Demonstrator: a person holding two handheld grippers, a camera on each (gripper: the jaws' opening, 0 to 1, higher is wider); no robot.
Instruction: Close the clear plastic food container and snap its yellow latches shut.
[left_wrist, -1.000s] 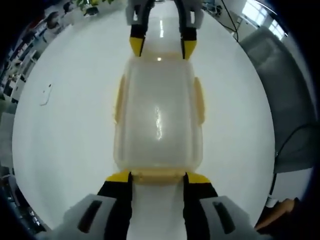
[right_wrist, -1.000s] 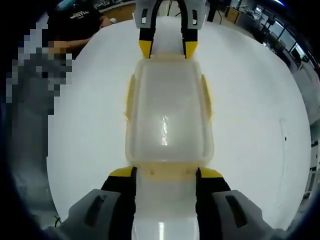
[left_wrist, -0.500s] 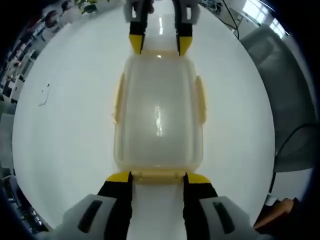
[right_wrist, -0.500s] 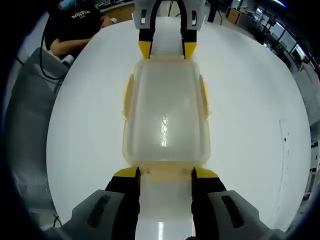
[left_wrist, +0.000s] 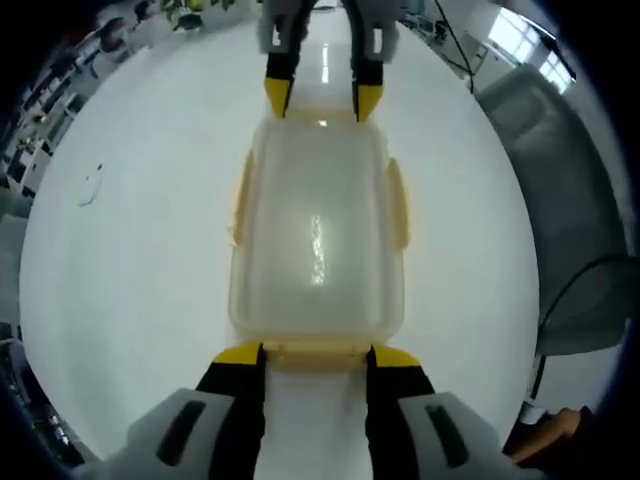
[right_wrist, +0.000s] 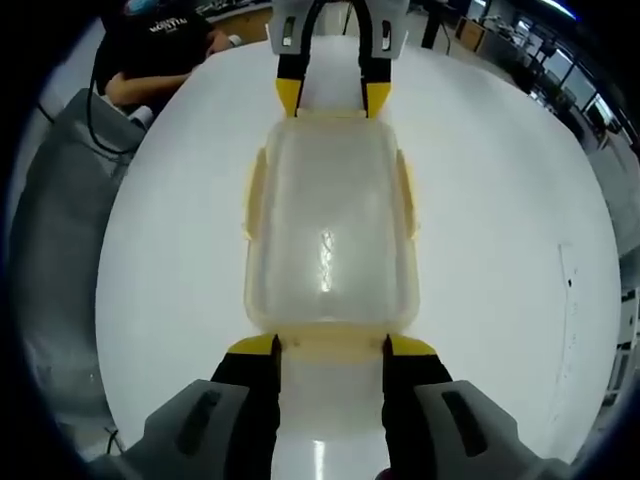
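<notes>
Container (left_wrist: 317, 240) — one clear plastic box with its lid on — sits on a white round table (left_wrist: 130, 260), lengthwise between two grippers that face each other across it. Four yellow latches can be counted: one on each long side (left_wrist: 399, 203) and one at each short end, the near one (left_wrist: 316, 352) lying between the jaws of the left gripper (left_wrist: 316, 354). Those yellow-tipped jaws stand apart, one at either corner of the container's near end, just beside or touching it. In the right gripper view the right gripper (right_wrist: 330, 345) stands likewise, jaws spread at the corners of its own end of the container (right_wrist: 330, 240). Nothing can be made out inside through the frosted, glare-streaked lid. Whether the latches are snapped fully down is hard to tell. A seated person (right_wrist: 150, 50) shows beyond the table (right_wrist: 500, 250) edge, cut off by the view.
</notes>
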